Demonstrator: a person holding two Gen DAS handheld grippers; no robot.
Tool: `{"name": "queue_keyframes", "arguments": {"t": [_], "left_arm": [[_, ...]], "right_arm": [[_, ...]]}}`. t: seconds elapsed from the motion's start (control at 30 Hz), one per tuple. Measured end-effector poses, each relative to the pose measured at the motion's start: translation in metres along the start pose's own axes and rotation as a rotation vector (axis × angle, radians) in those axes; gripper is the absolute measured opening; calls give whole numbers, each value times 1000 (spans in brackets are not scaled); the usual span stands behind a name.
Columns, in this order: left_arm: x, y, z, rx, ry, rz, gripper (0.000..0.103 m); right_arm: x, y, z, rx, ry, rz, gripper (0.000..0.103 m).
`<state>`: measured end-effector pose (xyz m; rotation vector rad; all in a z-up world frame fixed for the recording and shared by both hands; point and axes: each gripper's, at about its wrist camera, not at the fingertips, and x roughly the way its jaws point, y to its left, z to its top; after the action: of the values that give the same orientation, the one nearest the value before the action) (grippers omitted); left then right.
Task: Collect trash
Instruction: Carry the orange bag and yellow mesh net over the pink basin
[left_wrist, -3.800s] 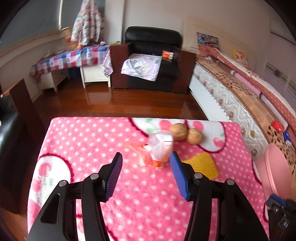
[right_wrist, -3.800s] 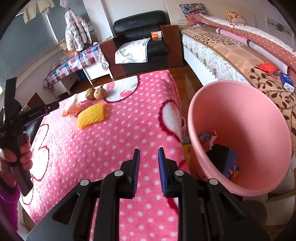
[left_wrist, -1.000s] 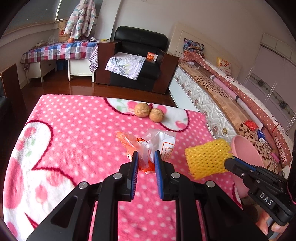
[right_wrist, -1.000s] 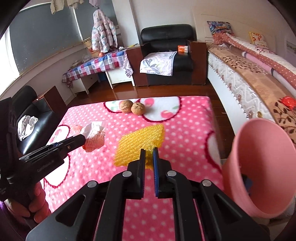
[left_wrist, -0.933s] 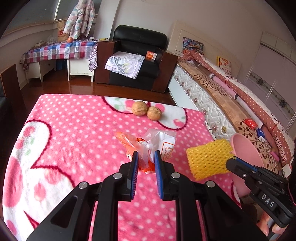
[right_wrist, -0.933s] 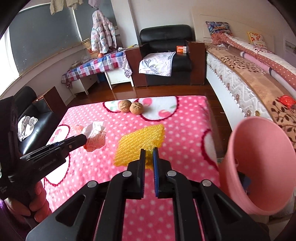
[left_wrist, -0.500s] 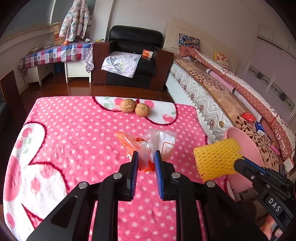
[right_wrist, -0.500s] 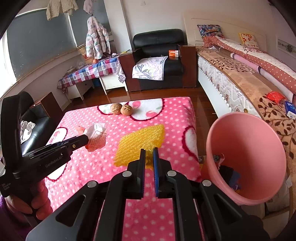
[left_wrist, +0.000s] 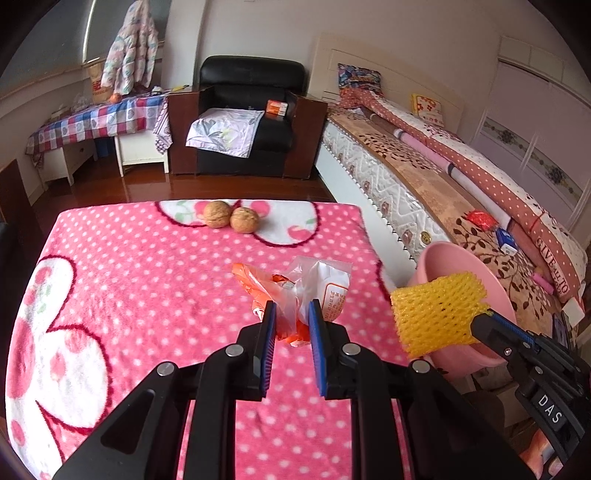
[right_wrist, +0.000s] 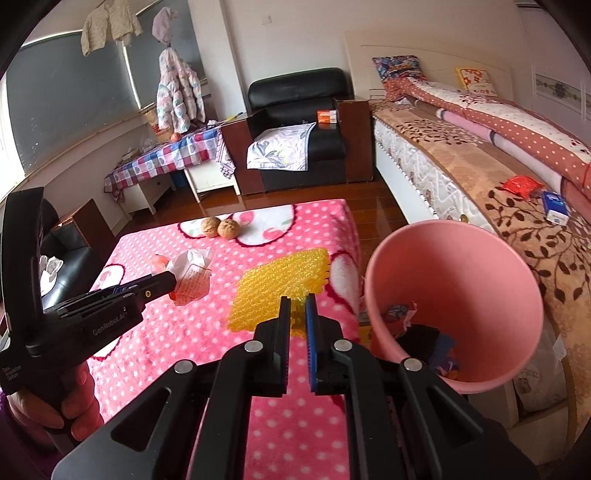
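Observation:
My left gripper (left_wrist: 291, 310) is shut on a crumpled orange and clear plastic wrapper (left_wrist: 299, 288) and holds it above the pink dotted table (left_wrist: 147, 280). It also shows in the right wrist view (right_wrist: 192, 277). My right gripper (right_wrist: 297, 304) is shut on a yellow foam net (right_wrist: 280, 288), held above the table's right edge next to the pink bin (right_wrist: 461, 280). In the left wrist view the yellow net (left_wrist: 437, 314) hangs in front of the bin (left_wrist: 443, 258). The bin holds some trash at its bottom.
Two walnuts (left_wrist: 231, 219) lie at the table's far edge. A bed (left_wrist: 443, 192) runs along the right, close behind the bin. A black armchair (left_wrist: 247, 118) and a checked side table (left_wrist: 96, 125) stand beyond the wooden floor.
Both grippers closed on their items and lifted them off the table. Over the last second the right gripper has carried the yellow net rightward toward the bin; the left gripper follows with the wrapper.

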<state>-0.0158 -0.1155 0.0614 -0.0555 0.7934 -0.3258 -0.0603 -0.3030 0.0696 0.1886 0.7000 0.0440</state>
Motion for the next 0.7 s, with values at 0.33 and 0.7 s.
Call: {"name": "queue_keyframes", "arguments": {"t": [0.33,0.7], "left_arm": [[1,-48,2,84,-10,-39,17],[7,-113,8,193,-33,-95,17]], "right_arm": [[-22,-40,-4,67,-35,-61,8],[-37,-85,-8,138,-59,-140,8]]}}
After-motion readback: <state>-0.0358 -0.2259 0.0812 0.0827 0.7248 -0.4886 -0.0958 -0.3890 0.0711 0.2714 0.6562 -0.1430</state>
